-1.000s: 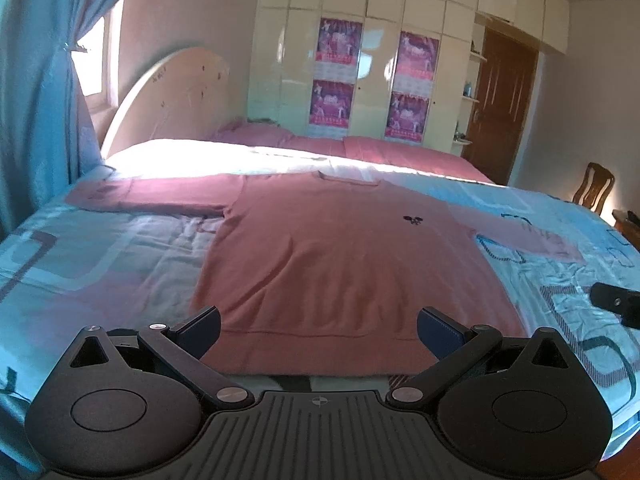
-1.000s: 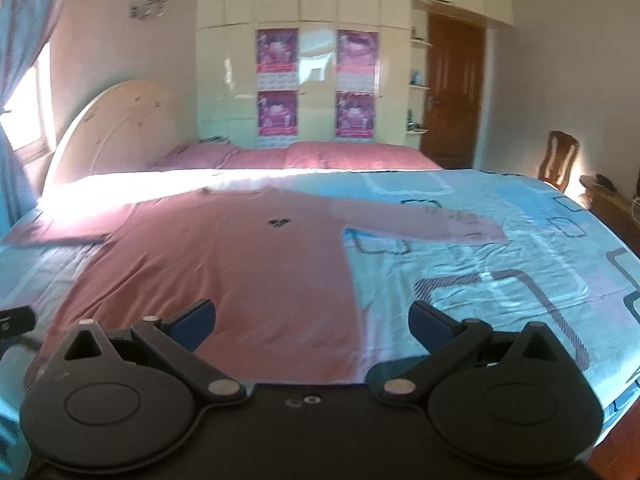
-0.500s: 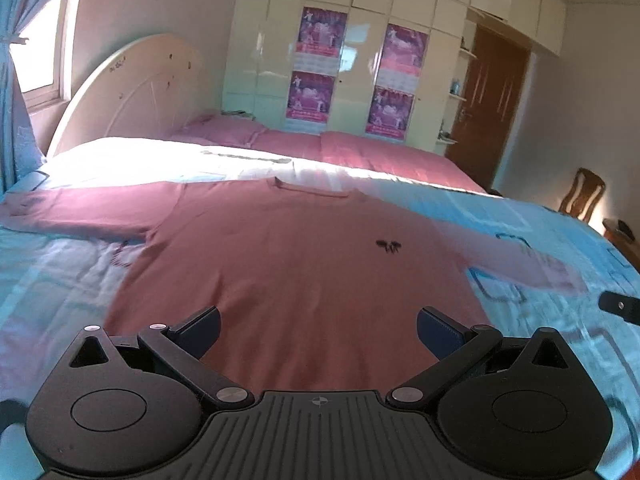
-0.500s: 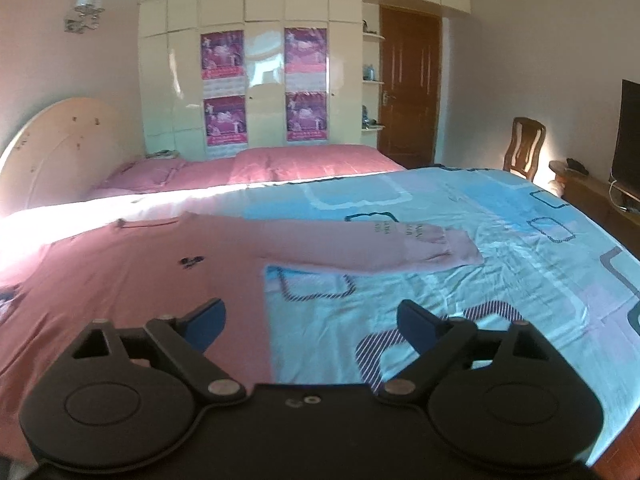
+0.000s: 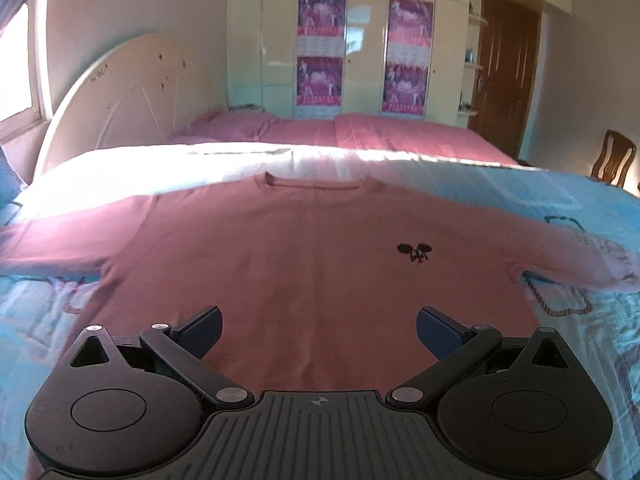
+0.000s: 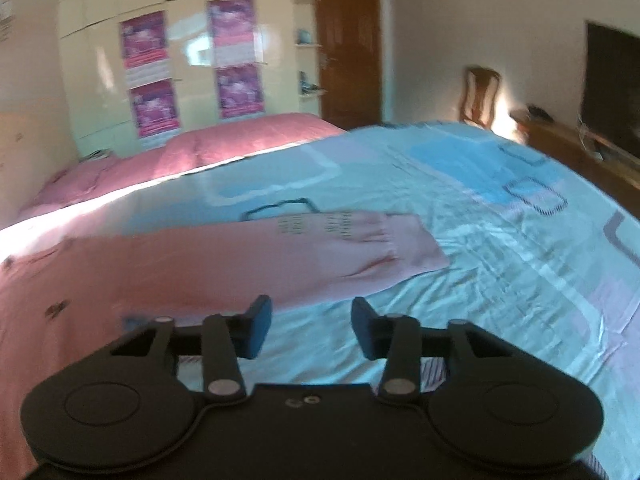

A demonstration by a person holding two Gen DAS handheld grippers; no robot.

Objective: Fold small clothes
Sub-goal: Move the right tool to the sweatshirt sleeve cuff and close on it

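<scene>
A pink long-sleeved top [image 5: 304,256] lies flat, front up, on the bed with both sleeves spread sideways. It has a small black logo [image 5: 415,252] on the chest. My left gripper [image 5: 318,330] is wide open and empty, above the lower middle of the top. My right gripper [image 6: 311,330] is partly open and empty, just in front of the top's right sleeve [image 6: 320,256], near its cuff [image 6: 416,246]. The right wrist view is blurred.
The bed has a light blue patterned cover [image 6: 500,240] and pink pillows [image 5: 360,132] at the far side. A cream headboard [image 5: 120,100] stands on the left. A wooden chair [image 6: 480,96], a low wooden cabinet [image 6: 580,152] and a door [image 6: 346,44] are on the right.
Both grippers moved forward over the bed. The left one now sits over the top's body. The right one swung right toward the sleeve and its jaws narrowed.
</scene>
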